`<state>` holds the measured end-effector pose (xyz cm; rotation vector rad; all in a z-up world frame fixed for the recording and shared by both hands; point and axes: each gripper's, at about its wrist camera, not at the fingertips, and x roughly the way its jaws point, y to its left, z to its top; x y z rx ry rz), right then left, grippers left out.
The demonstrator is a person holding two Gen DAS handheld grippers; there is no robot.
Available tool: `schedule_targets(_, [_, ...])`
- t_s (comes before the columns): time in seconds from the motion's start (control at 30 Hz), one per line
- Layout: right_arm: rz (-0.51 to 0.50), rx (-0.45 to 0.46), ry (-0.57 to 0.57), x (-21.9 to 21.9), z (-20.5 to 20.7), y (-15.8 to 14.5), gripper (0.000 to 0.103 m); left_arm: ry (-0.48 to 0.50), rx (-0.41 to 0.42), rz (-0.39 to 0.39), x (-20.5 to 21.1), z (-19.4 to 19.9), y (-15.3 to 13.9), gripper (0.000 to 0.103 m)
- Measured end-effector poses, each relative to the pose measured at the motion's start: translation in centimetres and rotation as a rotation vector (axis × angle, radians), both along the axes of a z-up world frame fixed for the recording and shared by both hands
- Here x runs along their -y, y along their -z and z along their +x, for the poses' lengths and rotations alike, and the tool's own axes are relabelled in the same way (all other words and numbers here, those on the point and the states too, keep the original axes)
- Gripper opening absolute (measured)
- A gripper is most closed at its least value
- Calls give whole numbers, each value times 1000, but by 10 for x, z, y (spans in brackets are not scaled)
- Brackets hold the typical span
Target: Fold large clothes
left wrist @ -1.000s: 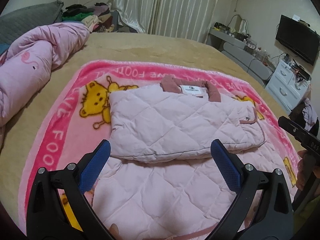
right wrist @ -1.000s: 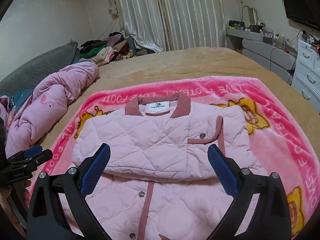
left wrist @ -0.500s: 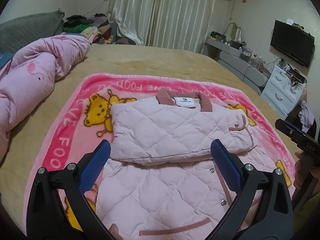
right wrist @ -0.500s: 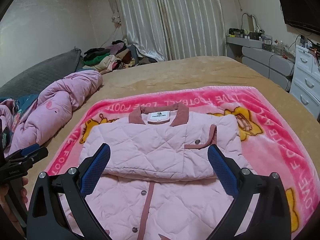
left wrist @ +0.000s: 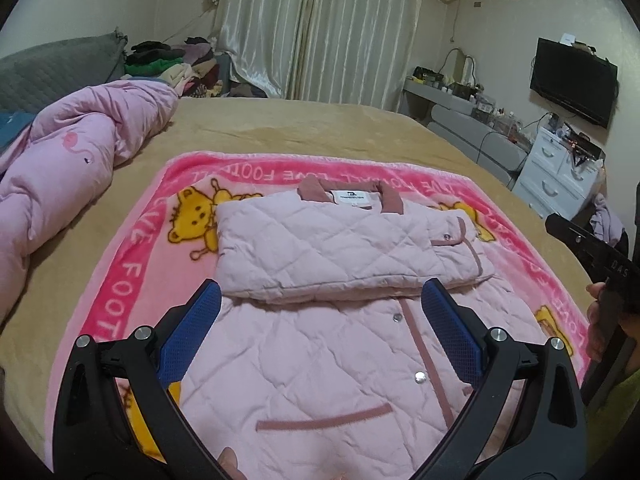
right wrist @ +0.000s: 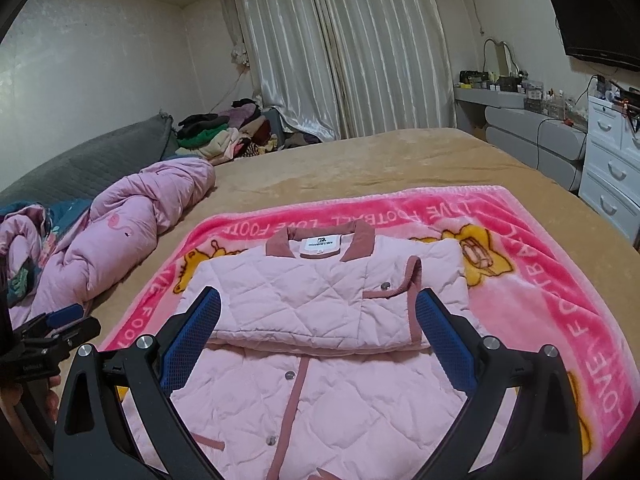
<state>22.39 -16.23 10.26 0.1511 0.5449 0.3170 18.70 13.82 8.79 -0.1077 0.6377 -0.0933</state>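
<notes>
Pale pink quilted jacket with dusty-rose collar and trim lies flat on the bright pink fleece cartoon-bear blanket on the tan bed, sleeves folded across the chest; left gripper jaws wide apart, empty, above the hem; right gripper same, jaws apart, nothing held.

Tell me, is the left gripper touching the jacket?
Cannot tell. The left wrist view shows the left gripper open over the jacket, nothing pinched.
</notes>
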Motion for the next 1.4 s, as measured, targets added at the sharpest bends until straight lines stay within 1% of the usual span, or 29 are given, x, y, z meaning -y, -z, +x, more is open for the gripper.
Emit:
schedule_targets(0.1, [5,2,-5,5,-8,0,97,-7,-4,-7,1,-9,0,94])
schedule_targets(0.37, [25,4,-8,20,-27,4,97,-41,-2,13,5,-35,-5,94])
schedule_targets(0.63, [22,3,-9,31,-41,4,97,-66,1,19,5,-53,-10,94])
schedule_targets(0.83, [13,-2,-13,37,-51,5,97,-73,-4,38,8,-65,-10,94])
schedule_targets(1.1, [-7,-26,-16,52,-68,16,97,-90,-31,51,7,-78,0,94])
schedule_targets(1.4, [-23,-73,-25,66,-84,32,97,-112,-76,81,3,-93,19,94])
